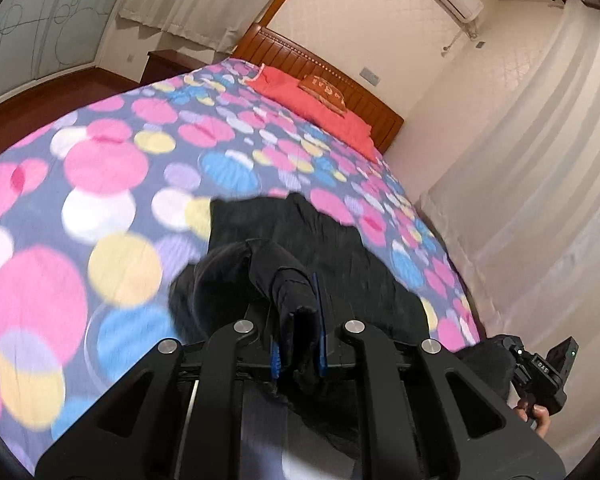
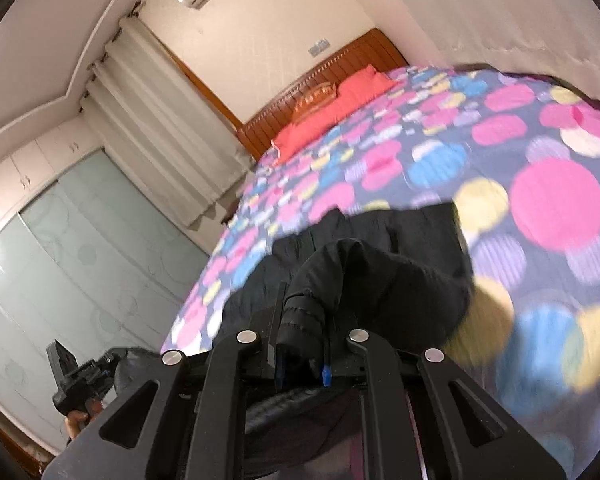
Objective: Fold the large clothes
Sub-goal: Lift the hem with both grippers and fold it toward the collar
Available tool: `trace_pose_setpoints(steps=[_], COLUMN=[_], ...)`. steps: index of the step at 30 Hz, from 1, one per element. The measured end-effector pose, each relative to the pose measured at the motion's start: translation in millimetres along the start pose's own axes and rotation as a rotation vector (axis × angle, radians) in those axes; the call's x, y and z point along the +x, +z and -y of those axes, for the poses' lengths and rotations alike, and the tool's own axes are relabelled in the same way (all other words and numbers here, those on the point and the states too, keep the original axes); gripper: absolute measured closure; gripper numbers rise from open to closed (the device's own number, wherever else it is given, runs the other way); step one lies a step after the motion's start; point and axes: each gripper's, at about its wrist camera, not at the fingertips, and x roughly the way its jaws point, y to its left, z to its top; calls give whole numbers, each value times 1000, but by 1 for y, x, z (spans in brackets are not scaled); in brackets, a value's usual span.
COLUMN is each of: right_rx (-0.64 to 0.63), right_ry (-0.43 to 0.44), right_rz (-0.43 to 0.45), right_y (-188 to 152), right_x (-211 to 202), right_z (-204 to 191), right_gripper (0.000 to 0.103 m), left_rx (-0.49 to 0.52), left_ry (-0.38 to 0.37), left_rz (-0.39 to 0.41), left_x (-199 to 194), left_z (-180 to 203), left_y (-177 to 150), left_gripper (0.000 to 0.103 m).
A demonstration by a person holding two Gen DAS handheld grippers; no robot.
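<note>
A: Starting on the left, the left hand-held gripper (image 1: 296, 320) has its blue pads pressed together on a bunched edge of the black garment (image 1: 340, 252). You can see the fabric squeezed right between them.

B: And the rest of it trails away ahead, lying across the polka-dot bedspread (image 1: 100, 168) toward the near edge of the bed. It's dark and quite blurred, so I can't tell whether that's a coat or trousers.

A: Fair. Over on the far right of that view, the other tool sits in the person's hand (image 1: 538, 416).

B: Moving across to the right, the right hand-held gripper (image 2: 302, 340) is also clamped tight, pinching a stitched hem of the same black garment (image 2: 400, 276).

A: So both ends of one edge are held, one in each gripper. I'd call this the lift-and-carry step of a fold, with the near edge raised off the bed.

B: Agreed, as a guess. Past it are the red pillows (image 2: 328, 112) and the wooden headboard (image 2: 340, 64), well apart from the cloth.

A: The next move, I'd say, calls for both grippers travelling forward together, level with each other, so the held edge lands squarely on the far edge.

B: And keeping the pinch until the cloth is laid flat, or the fold slumps.
</note>
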Motion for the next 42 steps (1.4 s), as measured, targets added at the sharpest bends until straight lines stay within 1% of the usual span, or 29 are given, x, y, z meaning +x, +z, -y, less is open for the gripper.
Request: trace_pose_setpoints(steps=[5,8,12,15,20,24,29,31,32,33,34,35,36,37,38,39,41,42], right_rx=[48,72,93,109,138,155,122,133,145,152,158,160,157,154,148,145,145,143], right_ry=[-14,-42,-104,-147,-211,-270,-327,-331,-320,-310,-301,-292,-279,-275,-270,-261,-252,-253], right_rz=[37,45,21,-7,-80,-139,-181,-194,-195,-197,-199,-203,-210,-215,-217,-216,-199,-174], right_y=[51,78,103,112,117,109,96,91,90,90,91,92,93,96,99,101,106,109], right_x=[40,70,122,159,219,261,290,294,294,294,292,291,287,286,282,277,269,259], right_z=[14,27,44,60,91,116,129,135,138,138,138,137,134,133,130,127,122,118], right_gripper=[90,90,90,90,90,90,90,89,87,85,82,79,73,69,68,63,48,33], left_rx=[20,17,37,42,54,58,92,114,117,107,96,80,65,48,33,24,1,-9], left_ry=[68,101,161,207,270,317,355,366,366,360,348,324,300,273,252,245,235,239], left_rz=[9,-9,-36,-60,-120,-172,-198,-206,-211,-214,-213,-215,-219,-221,-218,-210,-159,-117], left_x=[54,95,149,193,262,311,344,354,356,357,355,353,350,345,339,334,316,302], left_z=[-1,-4,-6,-11,-26,-43,-55,-57,-59,-61,-62,-64,-65,-67,-68,-68,-69,-70], left_y=[52,81,105,117,126,120,108,102,99,100,101,103,106,109,114,117,126,133], left_gripper=[91,91,91,91,91,91,91,90,89,86,86,82,74,69,60,49,38,31])
